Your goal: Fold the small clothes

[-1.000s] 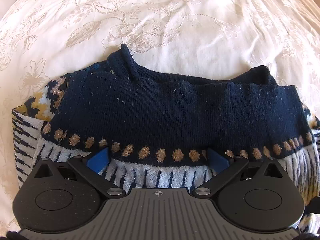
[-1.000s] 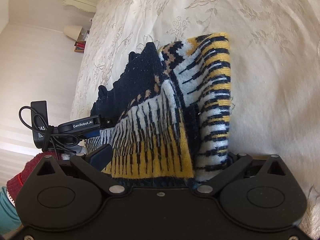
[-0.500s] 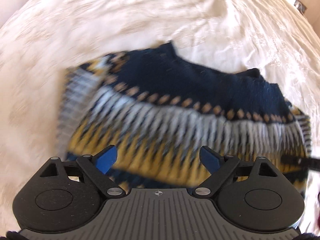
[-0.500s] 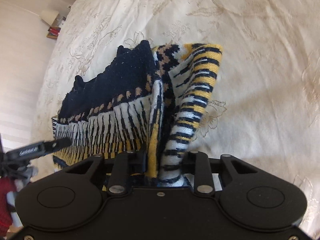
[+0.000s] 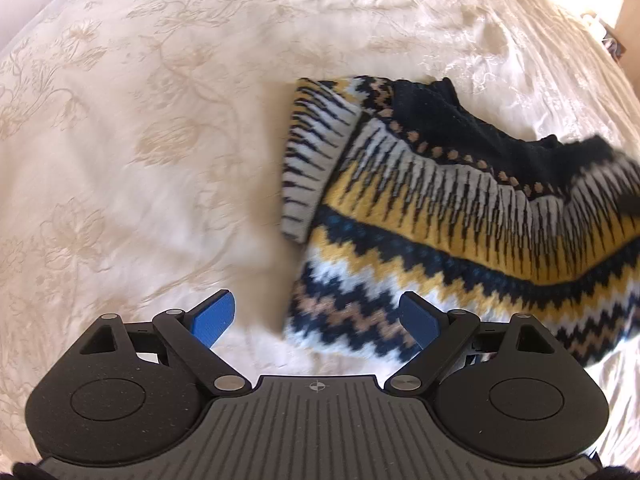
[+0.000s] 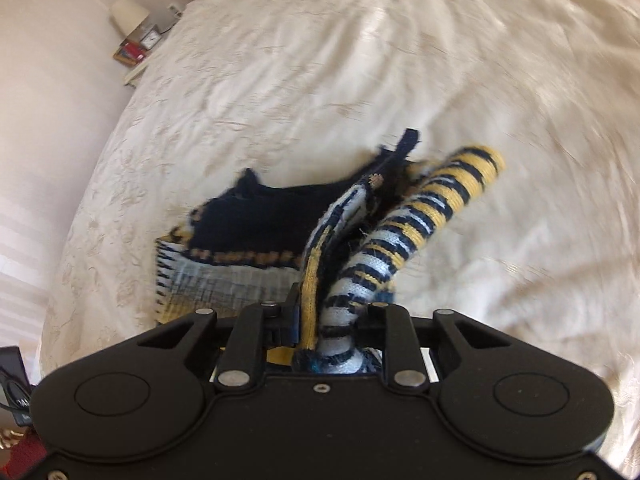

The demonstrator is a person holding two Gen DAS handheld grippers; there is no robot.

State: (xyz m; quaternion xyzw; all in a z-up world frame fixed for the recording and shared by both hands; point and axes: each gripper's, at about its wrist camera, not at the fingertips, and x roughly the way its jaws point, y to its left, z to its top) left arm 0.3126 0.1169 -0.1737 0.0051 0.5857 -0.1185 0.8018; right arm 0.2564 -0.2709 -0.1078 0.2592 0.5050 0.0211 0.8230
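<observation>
Cream bedspread (image 5: 160,160) lay under the sweater (image 5: 460,216); right gripper (image 6: 340,320), jaws closing, pinched its striped edge mid-fold, left gripper (image 5: 316,320) gaped empty beside it, next laying it over.

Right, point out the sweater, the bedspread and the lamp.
sweater (image 5: 460,216): left wrist view, on its yellow band.
bedspread (image 5: 140,140): left wrist view, on a bare floral patch left of the sweater.
lamp (image 6: 129,14): right wrist view, on its shade.

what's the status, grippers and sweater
Left gripper open, empty. Right gripper closing on the sweater, edge lifted off the bedspread. Nothing in the way.
</observation>
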